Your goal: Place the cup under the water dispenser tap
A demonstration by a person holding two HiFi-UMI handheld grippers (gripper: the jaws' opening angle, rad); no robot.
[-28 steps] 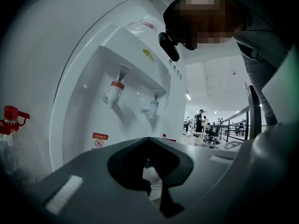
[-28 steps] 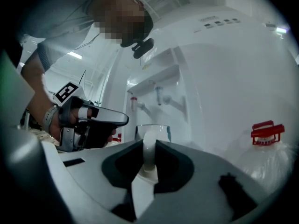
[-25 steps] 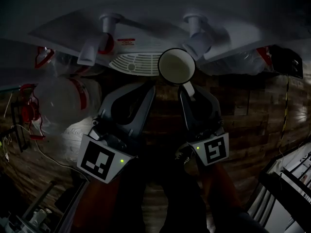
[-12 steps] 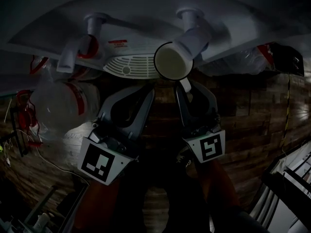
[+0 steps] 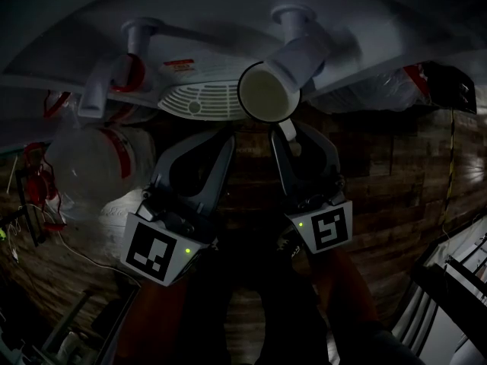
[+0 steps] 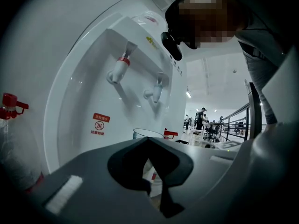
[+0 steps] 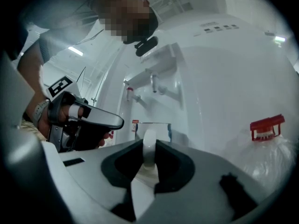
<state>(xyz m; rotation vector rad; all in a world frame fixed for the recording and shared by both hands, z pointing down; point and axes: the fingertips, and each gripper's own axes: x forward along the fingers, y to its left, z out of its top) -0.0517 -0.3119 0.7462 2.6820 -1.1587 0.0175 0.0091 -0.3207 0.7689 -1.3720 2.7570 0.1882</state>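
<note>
Low in the head view, the left hand-held gripper (image 6: 147, 140) is empty, its jaws together. Just right of it, the right hand-held gripper (image 5: 291, 135) has the cup's handle (image 7: 149, 146) between its jaws, which are opening though the pads touch it. The cup (image 5: 268, 93) is upper middle, beside the grille (image 5: 199, 99), under the right-hand tap (image 5: 298, 48) of the white dispenser (image 5: 228, 21).

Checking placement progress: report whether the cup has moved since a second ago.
Yes, slightly. Against the drip grille, the cup sits a little further up the picture, closer under the tap; the head view itself shifted too.
</note>
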